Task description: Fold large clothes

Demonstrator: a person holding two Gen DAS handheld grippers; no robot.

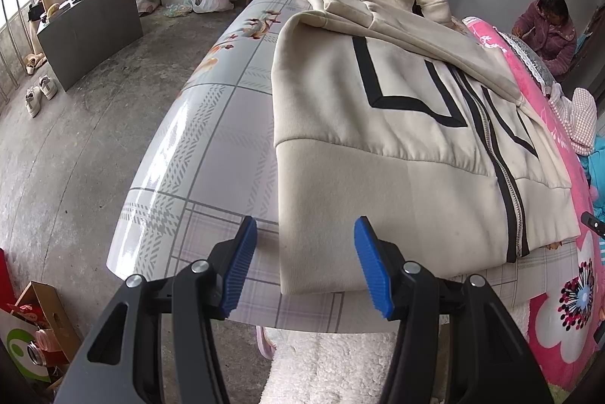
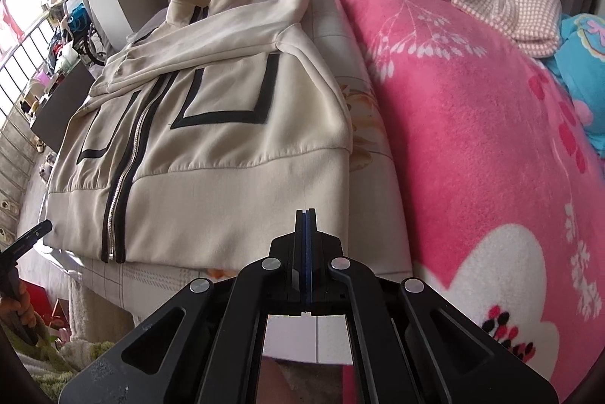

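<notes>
L gripper (image 1: 305, 262): jaws stand apart, nothing pinched; near L corner of the hem lies between the blue pads (image 1: 239, 268) but they don't press it. Hovers at the near table edge.

Jacket (image 1: 378, 124): cream zip-up w/ black trim, lying front-up on the plaid tablecloth (image 1: 211, 124), hem toward camera, collar far. Both sleeves look already folded across the chest; body not yet folded. Zip (image 1: 503, 184) closed down the front.

Handling (judgement): thick fleece-type knit, soft, limp, prob. medium weight for cloth — will sag and drape if lifted by one point, so needs 2 grips. Ribbed hem band looks firmest; take it at both hem corners, pinching both layers, then carry toward the collar. Zip adds a stiff line mid-front; a fold across it may bulge. Glossy cloth underneath = jacket may slide when pulled.

R gripper (image 2: 307, 215): jaws fully closed, empty, above the hem near its R corner; not touching as far as I can tell.

Pink blanket (image 2: 472, 109) just R of the jacket, separate.

Counts: 1 jacket, 2 sleeves, 1 zip, 2 grippers, 1 blanket, 1 person (image 1: 548, 25) seated far back.
</notes>
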